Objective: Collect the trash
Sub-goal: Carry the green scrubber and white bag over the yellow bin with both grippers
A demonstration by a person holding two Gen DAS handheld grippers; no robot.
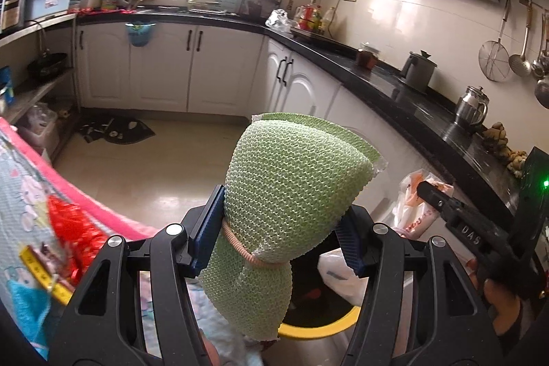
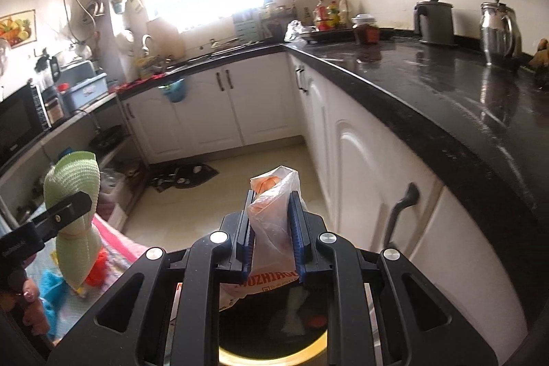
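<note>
I see an L-shaped kitchen around me: the black countertop [image 2: 429,98] runs along the right over white cabinets [image 2: 260,105], and pale floor tiles [image 1: 164,167] fill the middle. A dark mat [image 1: 116,130] lies on the floor by the far cabinets. To the left sits a surface under a pink-edged cartoon cloth [image 1: 31,180] with red and blue bits of litter on it, blurred.

Below both grippers stands a trash bin [image 2: 274,355] with a yellow rim and a dark inside; some white and red scraps already lie in it.

My left gripper [image 1: 279,235] is clamped at a medium width on a green knitted scrubber [image 1: 288,174], the blue pads pressing its waist where a pinkish band cinches it. The scrubber stands upright above the jaws, just beside the bin's rim in the left wrist view.

My right gripper [image 2: 274,228] is pinched narrow on a crumpled plastic bag [image 2: 274,204], translucent with orange print, which pokes up between the pads and hangs down over the bin's opening.

On the counter I make out a grey lidded pot [image 2: 434,21], a steel jug [image 2: 497,30] and a dark jar [image 2: 367,30].
</note>
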